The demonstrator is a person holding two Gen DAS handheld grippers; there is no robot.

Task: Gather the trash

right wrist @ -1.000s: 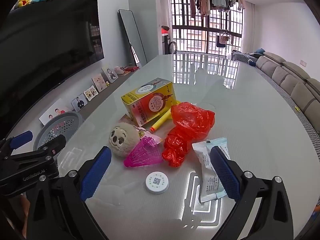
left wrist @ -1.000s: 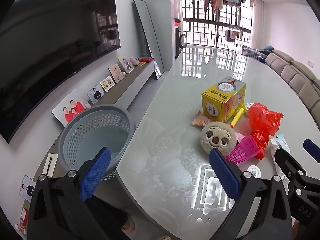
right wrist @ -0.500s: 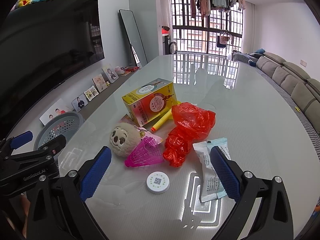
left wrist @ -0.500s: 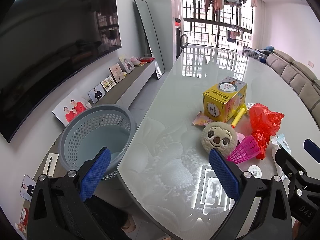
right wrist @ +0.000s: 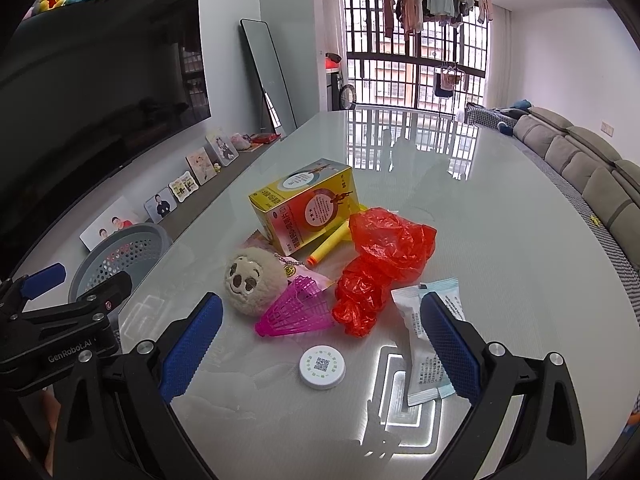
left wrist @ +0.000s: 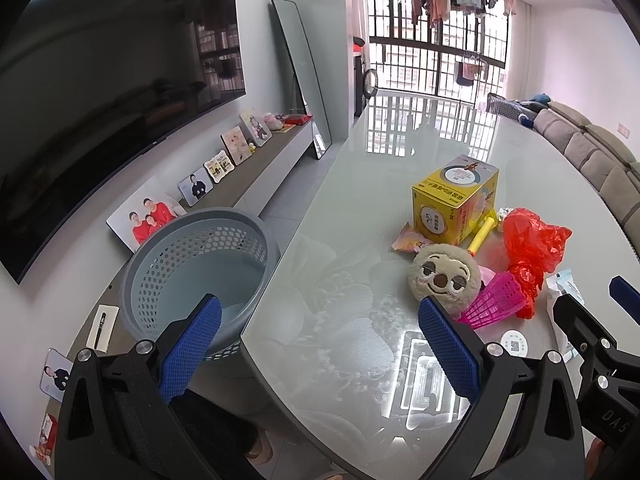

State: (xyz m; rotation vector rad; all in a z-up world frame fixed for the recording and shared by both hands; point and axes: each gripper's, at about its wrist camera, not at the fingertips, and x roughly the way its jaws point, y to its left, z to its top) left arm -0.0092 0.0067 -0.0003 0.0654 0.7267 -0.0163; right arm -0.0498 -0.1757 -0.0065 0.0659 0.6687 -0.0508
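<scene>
Trash lies in a loose cluster on the glossy surface (right wrist: 500,240) as two grippers hover at its near edge. Right gripper (right wrist: 320,346), jaws spread wide and holding nothing, frames a white round cap (right wrist: 322,367) between its blue pads; a white packet (right wrist: 425,340) lies just beside the right pad. Beyond the cap sit a pink shuttlecock (right wrist: 298,314), touching a round plush toy (right wrist: 253,282), and a crumpled red bag (right wrist: 380,268). Behind them stands a yellow box (right wrist: 308,208) with a yellow foam dart (right wrist: 329,243) against its side.

Left gripper (left wrist: 318,346), also wide and empty, hangs over the surface's near left edge, well apart from the cluster. Its left pad overlaps a grey perforated basket (left wrist: 196,236), which stands off the surface, just beside its edge. Photo frames (left wrist: 192,186) line a low shelf under a dark television (left wrist: 100,100).
</scene>
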